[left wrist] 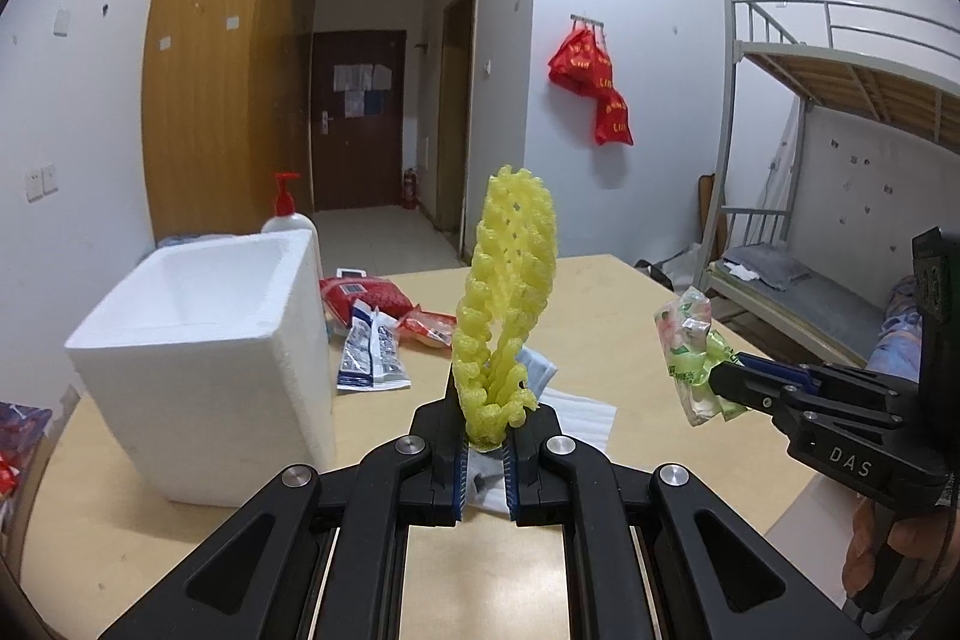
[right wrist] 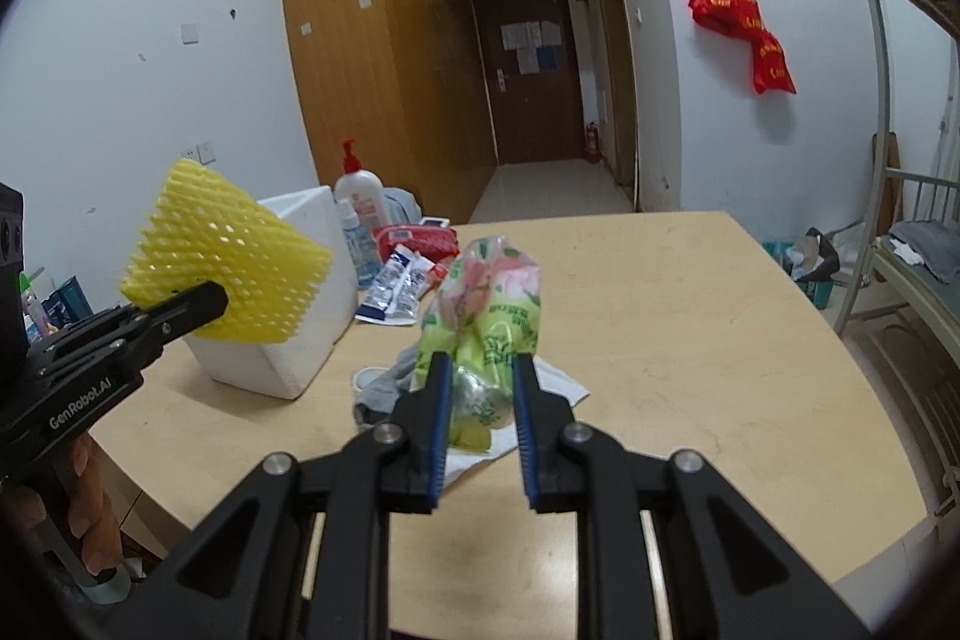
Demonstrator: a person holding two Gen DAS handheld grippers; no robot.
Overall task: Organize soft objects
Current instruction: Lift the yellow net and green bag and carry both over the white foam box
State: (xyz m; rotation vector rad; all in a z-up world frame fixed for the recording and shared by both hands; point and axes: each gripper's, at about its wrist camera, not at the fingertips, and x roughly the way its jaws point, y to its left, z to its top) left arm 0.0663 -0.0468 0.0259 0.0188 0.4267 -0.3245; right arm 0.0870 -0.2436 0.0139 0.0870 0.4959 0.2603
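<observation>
My left gripper (left wrist: 487,430) is shut on a yellow foam net sleeve (left wrist: 503,298) and holds it upright above the table; it shows at the left of the right wrist view (right wrist: 231,262). My right gripper (right wrist: 477,370) is shut on a green and pink plastic packet (right wrist: 483,310), held above the table; it shows at the right of the left wrist view (left wrist: 690,358). A white foam box (left wrist: 204,358) stands open on the table's left side, also seen in the right wrist view (right wrist: 288,346).
On the wooden table (right wrist: 690,340) lie a grey cloth (right wrist: 384,388), white foam sheet (left wrist: 582,415), blue-white sachets (left wrist: 369,355), red packets (left wrist: 369,295) and a pump bottle (left wrist: 288,214). A bunk bed (left wrist: 840,172) stands to the right.
</observation>
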